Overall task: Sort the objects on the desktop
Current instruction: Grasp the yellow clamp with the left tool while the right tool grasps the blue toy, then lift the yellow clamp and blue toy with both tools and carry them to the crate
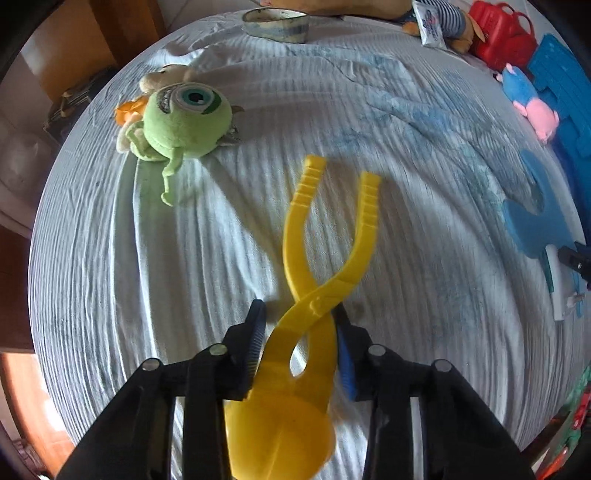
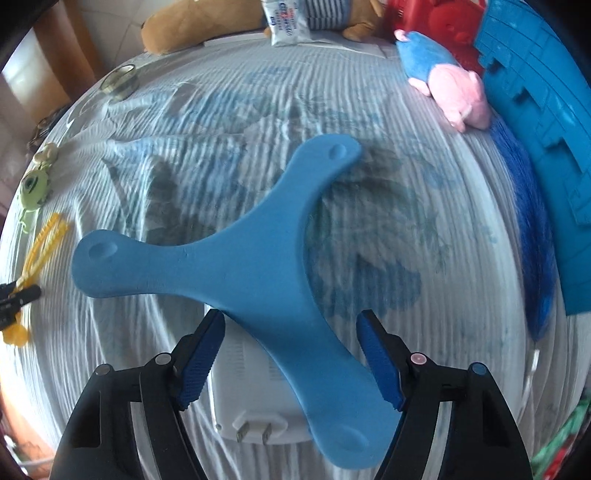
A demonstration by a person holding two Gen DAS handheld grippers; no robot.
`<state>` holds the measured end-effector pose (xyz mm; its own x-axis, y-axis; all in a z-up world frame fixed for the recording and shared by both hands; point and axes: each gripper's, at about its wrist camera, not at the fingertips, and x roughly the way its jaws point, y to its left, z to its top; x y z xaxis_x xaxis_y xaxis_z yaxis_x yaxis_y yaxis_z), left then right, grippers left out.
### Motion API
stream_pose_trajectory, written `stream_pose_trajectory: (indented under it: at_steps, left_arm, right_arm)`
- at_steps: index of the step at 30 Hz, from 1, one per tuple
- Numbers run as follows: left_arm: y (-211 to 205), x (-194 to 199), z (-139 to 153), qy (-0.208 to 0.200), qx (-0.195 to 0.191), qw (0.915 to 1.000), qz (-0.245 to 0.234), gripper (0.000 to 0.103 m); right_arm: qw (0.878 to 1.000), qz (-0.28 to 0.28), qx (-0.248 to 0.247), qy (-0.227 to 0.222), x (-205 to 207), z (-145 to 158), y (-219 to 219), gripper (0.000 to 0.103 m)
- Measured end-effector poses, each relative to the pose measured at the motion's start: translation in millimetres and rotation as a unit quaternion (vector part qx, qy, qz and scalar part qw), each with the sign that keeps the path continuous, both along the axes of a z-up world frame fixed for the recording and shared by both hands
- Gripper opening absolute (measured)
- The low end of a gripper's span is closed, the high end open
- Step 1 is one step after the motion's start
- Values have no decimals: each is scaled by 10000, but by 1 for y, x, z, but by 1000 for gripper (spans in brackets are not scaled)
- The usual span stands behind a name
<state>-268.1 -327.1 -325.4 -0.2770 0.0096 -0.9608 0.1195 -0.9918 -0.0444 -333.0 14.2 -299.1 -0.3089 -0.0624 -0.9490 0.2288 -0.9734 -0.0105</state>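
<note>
My left gripper [image 1: 299, 325] is shut on a yellow plastic snowball-maker tong [image 1: 325, 258], gripping it near its crossing point; the handles point away and the round scoop hangs toward the camera. My right gripper [image 2: 291, 332] is open, its blue pads on either side of a blue three-armed foam boomerang [image 2: 255, 266] that lies over a white power adapter [image 2: 255, 402] on the white striped cloth. The pads do not touch the boomerang. The boomerang also shows in the left wrist view [image 1: 532, 221], and the tong in the right wrist view [image 2: 40, 243].
A green one-eyed plush [image 1: 181, 122] lies at the left with a small orange toy. A tape roll [image 1: 277, 22] is at the far edge. A blue-and-pink plush [image 2: 443, 81], a red toy [image 2: 436, 22], a blue plastic board [image 2: 546, 147] and a brown plush [image 2: 207, 22] line the far right.
</note>
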Motion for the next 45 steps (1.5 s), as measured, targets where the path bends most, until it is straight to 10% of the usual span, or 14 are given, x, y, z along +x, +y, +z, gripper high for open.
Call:
stream_pose_trajectory:
  at_steps: [20, 23, 25, 27, 45]
  left_arm:
    - [-3, 8, -2, 16, -83, 9986, 514, 33]
    - [-3, 6, -1, 15, -93, 9978, 657, 33]
    - [-4, 5, 1, 31, -85, 9971, 752, 33]
    - [-3, 4, 7, 114, -74, 9969, 769, 33]
    - [36, -8, 88, 1055, 5, 9942, 228, 32]
  right_arm:
    - [9952, 953, 89, 226, -37, -16, -20, 102]
    - [9952, 970, -24, 153, -42, -20, -23, 87]
    - [9950, 983, -92, 130, -43, -22, -25, 48]
    - [9947, 1001, -58, 215, -42, -18, -28, 41]
    - [9906, 708, -265, 1144, -19, 77, -4, 39]
